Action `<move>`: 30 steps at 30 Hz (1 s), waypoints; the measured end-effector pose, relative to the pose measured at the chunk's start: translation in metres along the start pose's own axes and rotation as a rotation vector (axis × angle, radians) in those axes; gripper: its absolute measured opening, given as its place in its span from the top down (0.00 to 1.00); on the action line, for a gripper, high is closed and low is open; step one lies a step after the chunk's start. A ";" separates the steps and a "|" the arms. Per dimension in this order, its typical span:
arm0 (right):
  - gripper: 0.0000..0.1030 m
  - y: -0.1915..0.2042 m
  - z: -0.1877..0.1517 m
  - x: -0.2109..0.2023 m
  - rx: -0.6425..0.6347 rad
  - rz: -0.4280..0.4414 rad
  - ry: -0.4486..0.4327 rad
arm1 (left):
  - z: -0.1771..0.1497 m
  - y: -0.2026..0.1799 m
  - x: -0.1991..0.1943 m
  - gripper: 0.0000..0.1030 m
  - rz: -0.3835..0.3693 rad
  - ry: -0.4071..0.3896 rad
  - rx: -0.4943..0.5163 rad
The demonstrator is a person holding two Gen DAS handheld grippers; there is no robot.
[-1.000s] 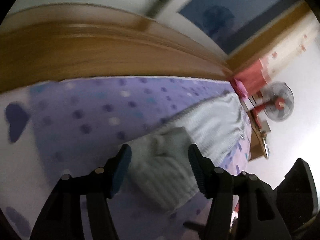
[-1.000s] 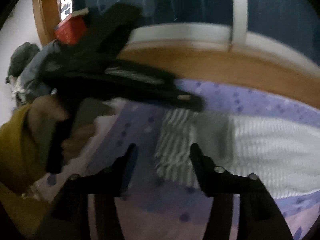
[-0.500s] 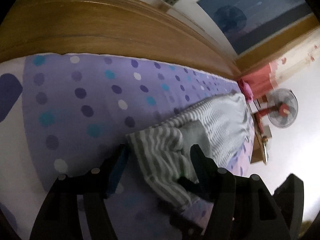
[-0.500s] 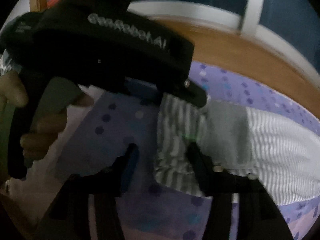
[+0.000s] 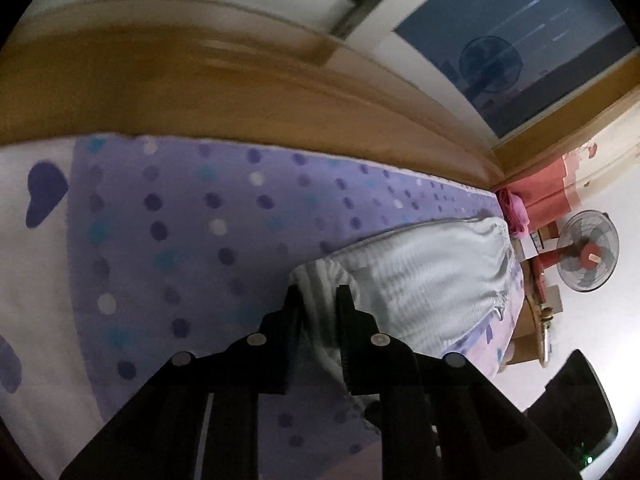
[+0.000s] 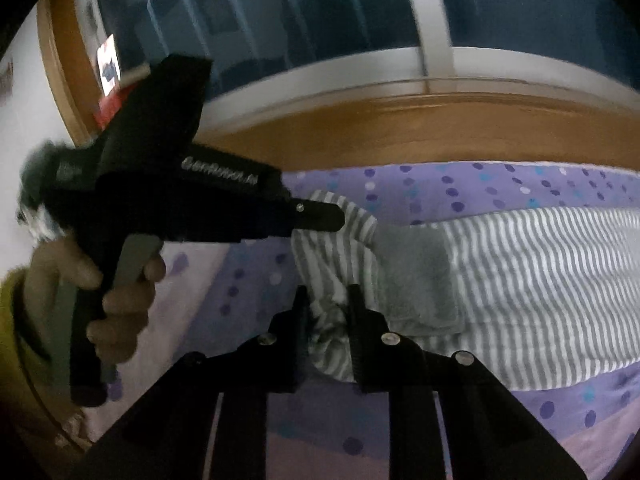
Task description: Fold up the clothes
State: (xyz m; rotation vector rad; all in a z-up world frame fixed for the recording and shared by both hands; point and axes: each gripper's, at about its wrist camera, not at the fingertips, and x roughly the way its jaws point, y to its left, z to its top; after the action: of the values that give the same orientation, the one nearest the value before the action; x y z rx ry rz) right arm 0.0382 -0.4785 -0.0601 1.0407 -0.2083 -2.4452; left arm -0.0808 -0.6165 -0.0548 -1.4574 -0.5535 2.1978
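Grippers (image 5: 319, 300) (image 6: 327, 300) closing on striped garment (image 6: 520, 280) edge.

Both wrist views look down close, sharing the striped garment (image 5: 432, 280).

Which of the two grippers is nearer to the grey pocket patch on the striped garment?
Right. The right gripper is closing on the striped garment beside the grey pocket patch. The left gripper is closing on the same end's far corner, farther from the patch.
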 end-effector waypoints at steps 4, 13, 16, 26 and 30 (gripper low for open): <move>0.84 -0.011 0.007 -0.014 0.061 0.051 -0.026 | 0.004 -0.036 0.002 0.84 0.050 -0.016 0.053; 0.84 -0.067 0.014 -0.039 0.149 0.099 -0.080 | 0.018 -0.110 0.031 0.84 0.106 -0.009 0.183; 0.84 -0.090 0.013 -0.043 0.199 0.101 -0.079 | 0.022 -0.125 0.050 0.84 0.110 0.010 0.198; 0.78 -0.169 0.003 -0.023 0.358 0.025 0.037 | 0.024 -0.148 0.086 0.82 0.077 0.037 0.206; 0.68 -0.186 0.006 -0.023 0.357 0.040 0.043 | 0.012 -0.137 0.062 0.80 0.149 -0.023 0.195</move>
State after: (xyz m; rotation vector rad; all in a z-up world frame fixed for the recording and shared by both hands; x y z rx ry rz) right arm -0.0190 -0.3047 -0.0995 1.2199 -0.6638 -2.3982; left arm -0.0940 -0.4703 -0.0217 -1.4112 -0.2355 2.3112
